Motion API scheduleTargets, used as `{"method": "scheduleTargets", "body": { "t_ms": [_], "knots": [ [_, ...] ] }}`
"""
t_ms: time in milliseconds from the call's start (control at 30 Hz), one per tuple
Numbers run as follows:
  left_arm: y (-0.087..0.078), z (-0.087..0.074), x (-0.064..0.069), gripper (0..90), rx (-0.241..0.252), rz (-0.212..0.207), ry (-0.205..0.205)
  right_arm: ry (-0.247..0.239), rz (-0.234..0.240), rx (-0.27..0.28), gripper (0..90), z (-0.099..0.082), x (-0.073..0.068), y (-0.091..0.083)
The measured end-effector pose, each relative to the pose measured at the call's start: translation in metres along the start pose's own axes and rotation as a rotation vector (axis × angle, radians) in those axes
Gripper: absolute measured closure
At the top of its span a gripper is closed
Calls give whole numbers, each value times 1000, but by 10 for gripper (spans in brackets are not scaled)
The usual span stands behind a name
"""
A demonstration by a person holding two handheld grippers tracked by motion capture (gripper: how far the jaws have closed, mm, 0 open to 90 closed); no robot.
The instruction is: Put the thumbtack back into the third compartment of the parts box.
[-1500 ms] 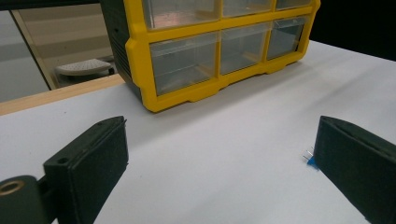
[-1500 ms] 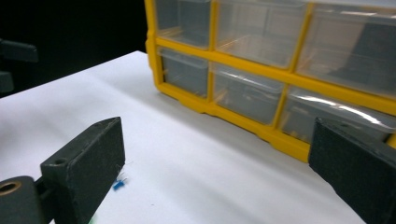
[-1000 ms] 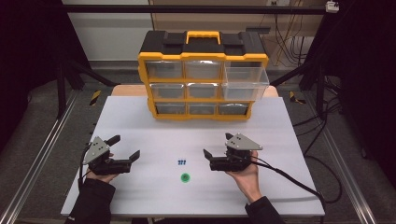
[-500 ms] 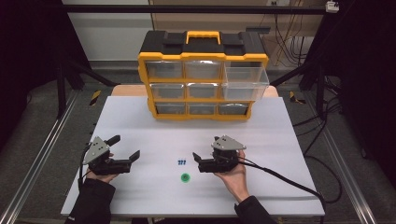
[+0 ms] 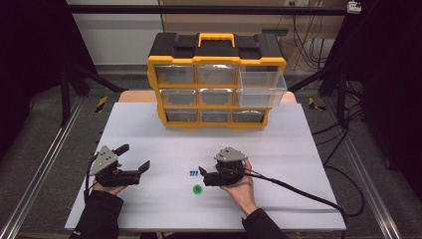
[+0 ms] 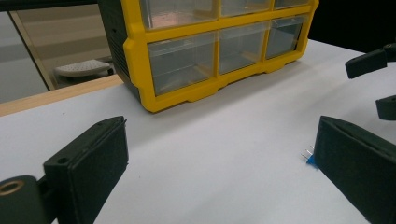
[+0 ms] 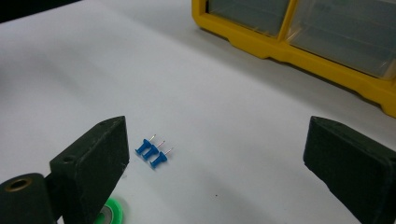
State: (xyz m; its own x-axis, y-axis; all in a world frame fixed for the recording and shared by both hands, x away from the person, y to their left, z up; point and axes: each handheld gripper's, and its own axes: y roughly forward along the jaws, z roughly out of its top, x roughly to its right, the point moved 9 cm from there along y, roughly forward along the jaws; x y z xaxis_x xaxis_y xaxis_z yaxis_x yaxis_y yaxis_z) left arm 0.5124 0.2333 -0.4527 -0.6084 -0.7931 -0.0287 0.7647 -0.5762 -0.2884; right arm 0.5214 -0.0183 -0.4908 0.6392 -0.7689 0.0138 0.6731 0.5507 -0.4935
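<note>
Over the last second you carried the right gripper (image 5: 203, 175) leftward across the table (image 5: 308, 149), from well out to the right to a spot just beside the blue push pins (image 5: 193, 173), while the left gripper (image 5: 135, 158) stayed parked where it was, out to your left. Both pairs of jaws were spread wide and held nothing.

In the right gripper view the three pins (image 7: 152, 151) lay side by side on the white surface, just inside the left jaw and well short of the right one, their metal points aimed away toward the yellow organizer (image 7: 299, 42). The green tape roll (image 7: 108, 213) sat lower still, partly hidden behind that same left jaw. In the left gripper view the pins (image 6: 308, 156) peeked out at the edge of its right jaw, with your other gripper's tips beyond.

That shift read as lining up for a pick: the pins were inside the open span but off-centre, so a small sideways correction looked needed before closing. The organizer (image 5: 216, 79) had one clear drawer (image 5: 263, 89) pulled out at its right, likely where the pins belonged.
</note>
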Motion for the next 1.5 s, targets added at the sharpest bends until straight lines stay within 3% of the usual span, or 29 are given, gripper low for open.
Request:
{"method": "scheduleTargets", "body": {
  "t_ms": [400, 700, 1100, 1500],
  "knots": [
    [-1, 0, -1, 24, 5, 2, -4, -4, 11, -73, 139, -9, -15, 23],
    [-1, 0, -1, 24, 2, 2, -2, -16, 13, -118, 211, -19, -18, 34],
    [-1, 0, -1, 24, 3, 4, -1, -39, 25, -165, 367, -26, -26, 45],
    [-1, 0, -1, 24, 2, 6, -2, -53, 16, -189, 475, -31, -25, 48]
  ]
}}
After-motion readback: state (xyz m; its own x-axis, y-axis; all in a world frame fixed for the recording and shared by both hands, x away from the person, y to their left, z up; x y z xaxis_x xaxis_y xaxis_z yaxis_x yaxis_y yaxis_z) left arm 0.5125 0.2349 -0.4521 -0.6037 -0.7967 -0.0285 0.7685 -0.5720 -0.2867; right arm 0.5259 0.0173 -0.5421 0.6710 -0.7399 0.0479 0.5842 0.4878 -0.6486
